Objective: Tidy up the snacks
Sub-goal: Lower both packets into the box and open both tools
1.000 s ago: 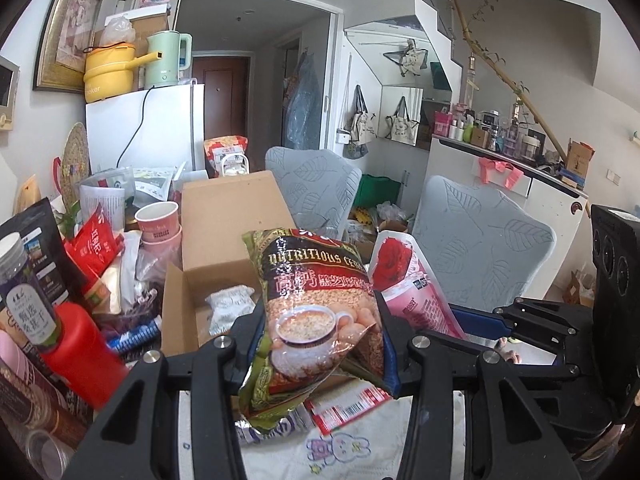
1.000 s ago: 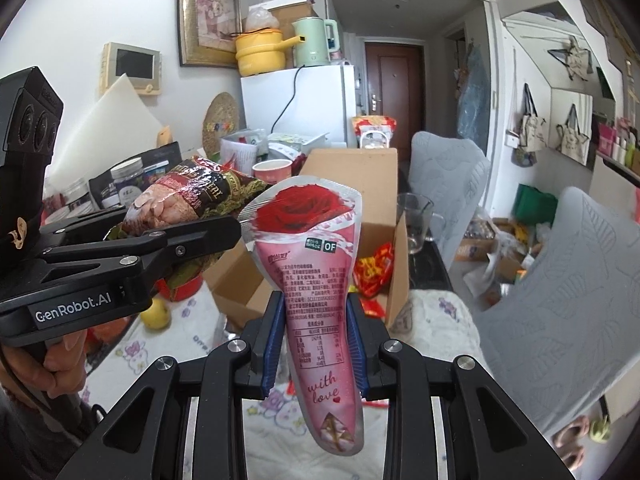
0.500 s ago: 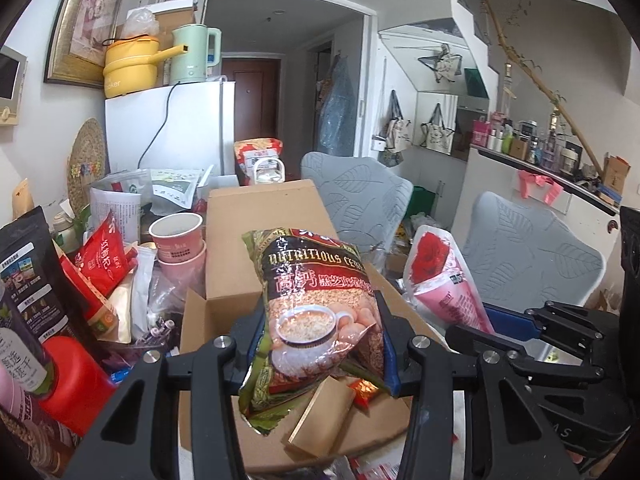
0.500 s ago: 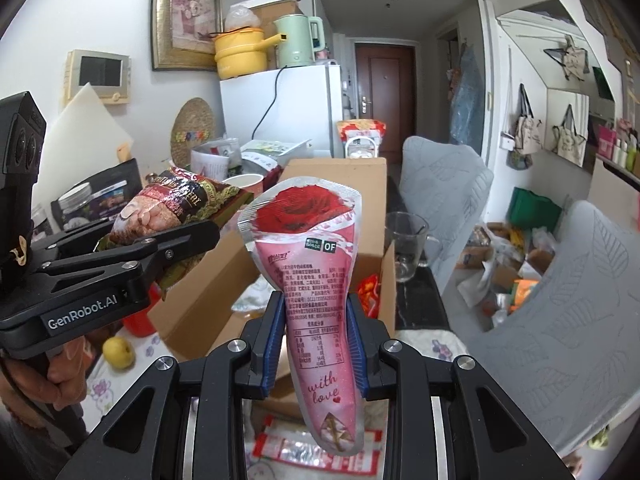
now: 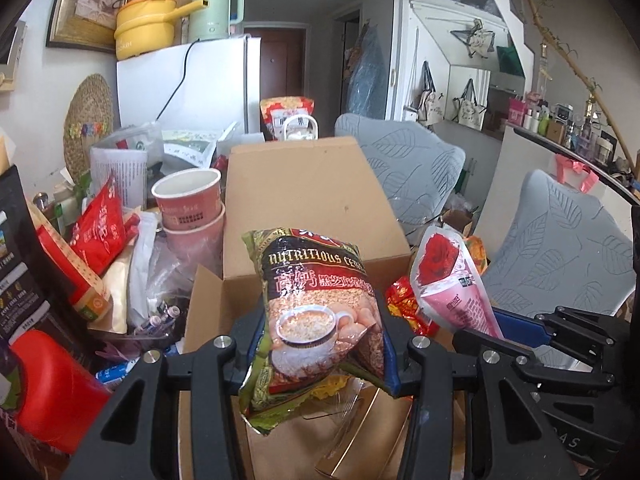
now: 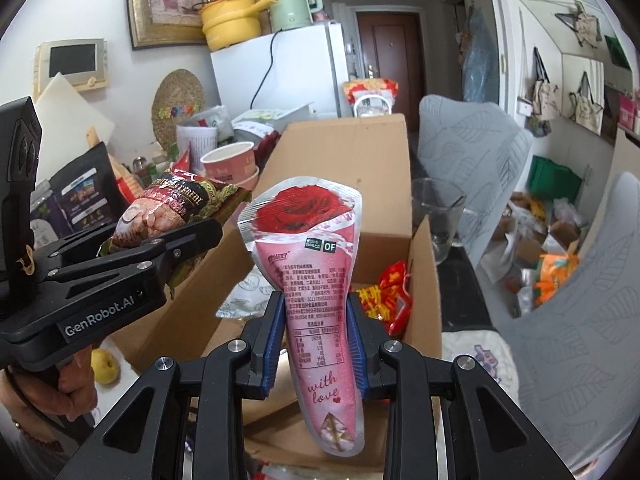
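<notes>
My left gripper (image 5: 320, 340) is shut on a cereal bag (image 5: 320, 312) with a cup of oats printed on it, held over the open cardboard box (image 5: 304, 200). The right gripper (image 6: 316, 332) is shut on a pink cone-shaped snack pouch (image 6: 312, 264) with a red rose print, also above the box (image 6: 344, 152). In the left wrist view the pouch (image 5: 452, 276) and the right gripper (image 5: 496, 332) show at the right. The right wrist view shows the left gripper (image 6: 192, 236) with the cereal bag (image 6: 168, 208) at the left. Red and yellow snack packets (image 6: 384, 292) lie inside the box.
Stacked paper cups (image 5: 188, 204), red packets (image 5: 100, 228), a red container (image 5: 52, 384) and dark bags crowd the left side. A glass cup (image 6: 436, 216) stands right of the box. Grey leaf-print chairs (image 5: 560, 248) sit on the right. A white fridge (image 5: 188, 84) stands behind. A yellow fruit (image 6: 105, 366) lies by the box.
Both grippers have moved forward and lower with their bags, from over the tablecloth to over the open box. The box now looms larger and closer in both views.
</notes>
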Action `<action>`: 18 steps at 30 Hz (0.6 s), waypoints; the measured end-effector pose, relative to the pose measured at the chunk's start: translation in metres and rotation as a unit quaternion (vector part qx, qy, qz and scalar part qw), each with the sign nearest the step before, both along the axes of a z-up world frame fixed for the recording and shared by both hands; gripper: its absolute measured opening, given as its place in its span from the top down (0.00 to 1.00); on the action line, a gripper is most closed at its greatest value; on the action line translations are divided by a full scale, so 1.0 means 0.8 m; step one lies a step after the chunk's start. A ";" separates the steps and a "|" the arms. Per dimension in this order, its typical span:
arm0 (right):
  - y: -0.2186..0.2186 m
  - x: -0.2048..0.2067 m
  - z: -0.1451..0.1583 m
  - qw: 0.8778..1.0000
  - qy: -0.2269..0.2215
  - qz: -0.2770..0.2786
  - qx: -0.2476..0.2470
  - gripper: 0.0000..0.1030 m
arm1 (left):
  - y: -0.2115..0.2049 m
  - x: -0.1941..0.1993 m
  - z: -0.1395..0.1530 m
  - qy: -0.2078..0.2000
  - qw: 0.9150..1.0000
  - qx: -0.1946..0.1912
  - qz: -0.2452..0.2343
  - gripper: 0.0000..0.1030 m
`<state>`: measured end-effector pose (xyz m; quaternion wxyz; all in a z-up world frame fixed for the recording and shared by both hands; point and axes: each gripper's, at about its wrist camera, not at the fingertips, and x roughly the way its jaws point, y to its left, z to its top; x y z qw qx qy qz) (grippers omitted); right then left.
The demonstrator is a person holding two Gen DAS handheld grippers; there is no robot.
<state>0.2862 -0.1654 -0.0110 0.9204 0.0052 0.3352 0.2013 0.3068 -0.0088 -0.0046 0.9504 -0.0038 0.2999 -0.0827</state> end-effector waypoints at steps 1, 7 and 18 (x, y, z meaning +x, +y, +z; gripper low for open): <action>0.000 0.005 -0.005 1.000 0.006 0.000 0.003 0.72 | 0.000 0.004 -0.007 0.007 1.000 -0.001 -0.001 0.56; 0.001 0.026 -0.030 0.999 0.045 0.001 -0.009 0.71 | -0.007 0.023 -0.041 0.048 0.999 0.008 -0.003 0.56; 0.006 0.042 -0.063 0.995 0.095 -0.004 -0.035 0.69 | -0.029 0.047 -0.090 0.135 0.990 0.029 -0.016 0.56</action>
